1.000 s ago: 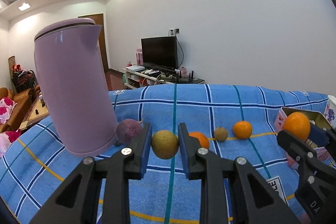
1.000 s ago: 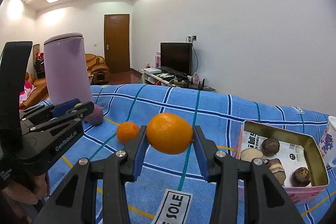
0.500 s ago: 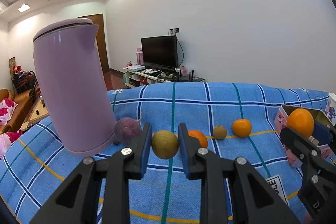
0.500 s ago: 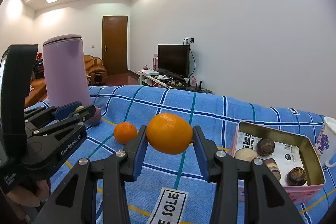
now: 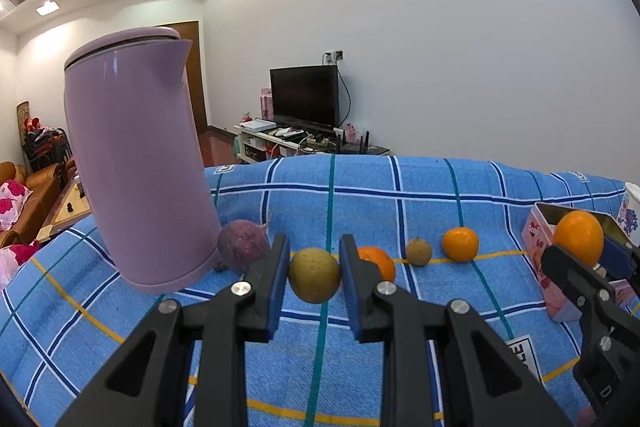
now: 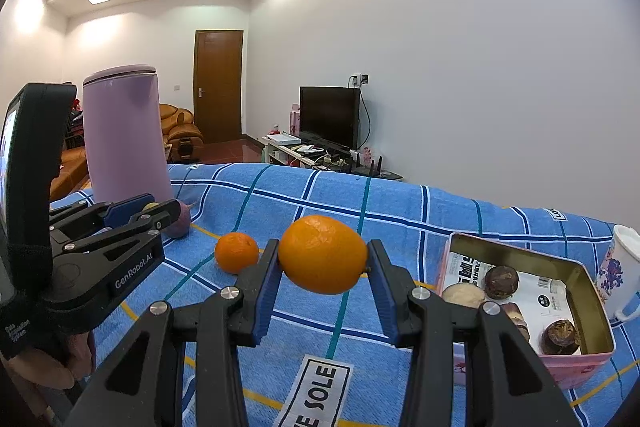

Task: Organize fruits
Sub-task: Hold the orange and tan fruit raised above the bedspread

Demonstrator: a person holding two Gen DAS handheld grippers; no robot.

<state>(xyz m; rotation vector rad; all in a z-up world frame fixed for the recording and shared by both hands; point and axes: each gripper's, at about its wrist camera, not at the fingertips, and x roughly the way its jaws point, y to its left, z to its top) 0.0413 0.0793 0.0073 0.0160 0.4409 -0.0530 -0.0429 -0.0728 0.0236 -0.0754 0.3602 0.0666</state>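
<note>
Nothing had shifted since the earlier frames: the left gripper (image 5: 314, 275) stayed clamped on a yellow-green fruit (image 5: 315, 275), the right gripper (image 6: 323, 263) on an orange (image 6: 322, 254), both above the blue checked cloth (image 6: 392, 223). Behind, a television (image 6: 329, 115) stood against the white wall (image 6: 480, 67).

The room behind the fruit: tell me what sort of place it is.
Most likely a home living room: a television on a low stand, a brown leather sofa near a wooden door, and recessed ceiling lights.
</note>
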